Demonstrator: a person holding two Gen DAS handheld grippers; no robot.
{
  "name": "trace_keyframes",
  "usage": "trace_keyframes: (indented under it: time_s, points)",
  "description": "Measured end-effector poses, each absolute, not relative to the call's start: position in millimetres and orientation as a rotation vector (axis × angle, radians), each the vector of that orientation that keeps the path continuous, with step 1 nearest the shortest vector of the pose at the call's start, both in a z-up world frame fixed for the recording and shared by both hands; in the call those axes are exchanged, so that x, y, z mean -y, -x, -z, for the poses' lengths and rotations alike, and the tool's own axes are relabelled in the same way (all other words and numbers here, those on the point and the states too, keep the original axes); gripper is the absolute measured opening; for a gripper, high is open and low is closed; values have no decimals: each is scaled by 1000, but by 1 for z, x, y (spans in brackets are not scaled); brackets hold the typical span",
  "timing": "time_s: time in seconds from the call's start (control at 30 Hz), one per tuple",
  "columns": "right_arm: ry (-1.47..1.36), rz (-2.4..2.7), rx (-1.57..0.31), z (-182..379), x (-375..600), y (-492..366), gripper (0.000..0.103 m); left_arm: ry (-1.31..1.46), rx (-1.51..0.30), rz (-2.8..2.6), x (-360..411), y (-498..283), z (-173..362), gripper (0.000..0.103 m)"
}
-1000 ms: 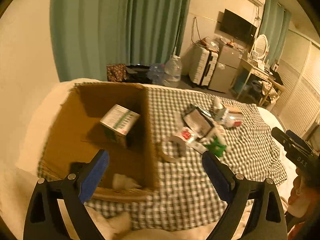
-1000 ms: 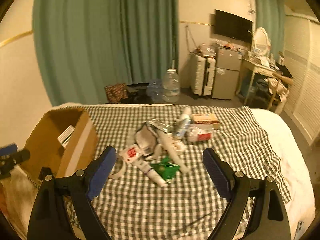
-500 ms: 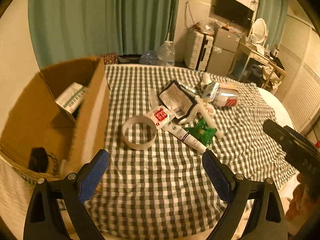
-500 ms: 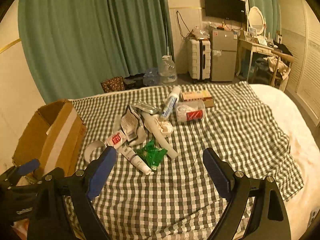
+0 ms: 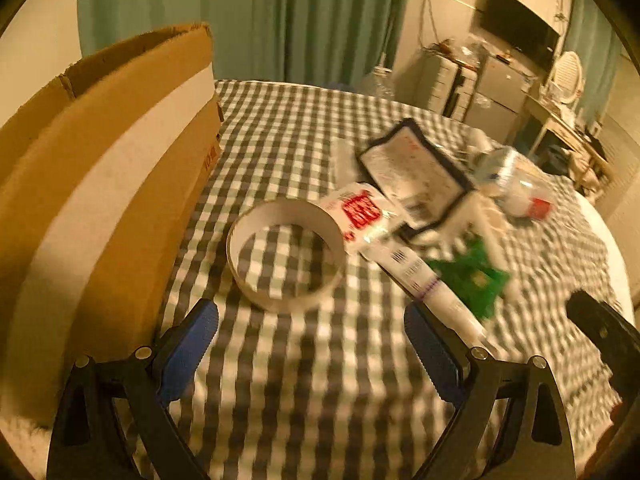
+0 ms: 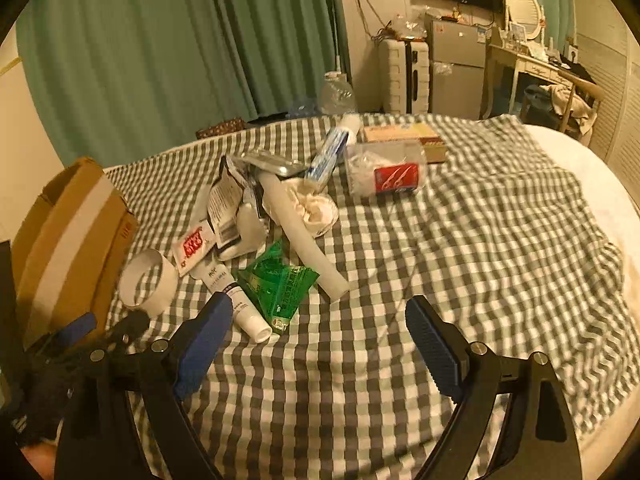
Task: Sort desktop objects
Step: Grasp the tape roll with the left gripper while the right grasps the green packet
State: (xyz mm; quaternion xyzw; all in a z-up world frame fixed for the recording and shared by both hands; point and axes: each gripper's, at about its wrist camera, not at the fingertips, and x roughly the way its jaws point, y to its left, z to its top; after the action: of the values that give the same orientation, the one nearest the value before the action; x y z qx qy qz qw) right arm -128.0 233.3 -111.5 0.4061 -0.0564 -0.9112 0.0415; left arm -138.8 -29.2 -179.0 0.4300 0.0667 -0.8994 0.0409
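Observation:
A pile of small objects lies on a checkered cloth (image 6: 440, 240). A white tape ring (image 5: 286, 254) sits beside a cardboard box (image 5: 100, 184); the ring (image 6: 148, 282) and box (image 6: 68, 240) also show in the right wrist view. Right of the ring lie a red-labelled packet (image 5: 360, 212), a white tube (image 5: 420, 284) and a green packet (image 6: 276, 284). My left gripper (image 5: 310, 344) is open and empty, just short of the ring. My right gripper (image 6: 320, 336) is open and empty, near the tube and green packet.
Farther back lie a long white tube (image 6: 304, 236), a blue-white tube (image 6: 332, 148), a clear tub with a red label (image 6: 386, 172) and a flat carton (image 6: 404, 136). Curtains, a suitcase and a desk stand behind the bed.
My left gripper swung right from above the open box and came down close to the tape ring. My right gripper moved closer to the pile. Both stayed open.

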Motion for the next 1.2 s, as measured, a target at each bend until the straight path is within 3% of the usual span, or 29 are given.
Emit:
trace_keyframes:
  time_s: [0.17, 0.27, 0.5, 0.87, 1.0, 1.2]
  points:
    - [-1255, 2740, 159, 131, -227, 150, 88, -1173, -145, 2742, 37, 156, 198, 97]
    - [-1296, 2676, 195, 144, -219, 163, 88, -1111, -206, 2799, 38, 156, 200, 97]
    - [-1348, 2644, 193, 169, -201, 180, 88, -1247, -208, 2731, 48, 181, 231, 97]
    - [-1394, 2679, 156, 186, -185, 194, 88, -1210, -331, 2753, 62, 186, 235, 94]
    - [-1405, 2701, 156, 185, -183, 194, 82, -1192, -357, 2765, 66, 183, 234, 84]
    - [-1419, 2740, 130, 182, -183, 192, 62, -1180, -399, 2785, 69, 183, 232, 84]
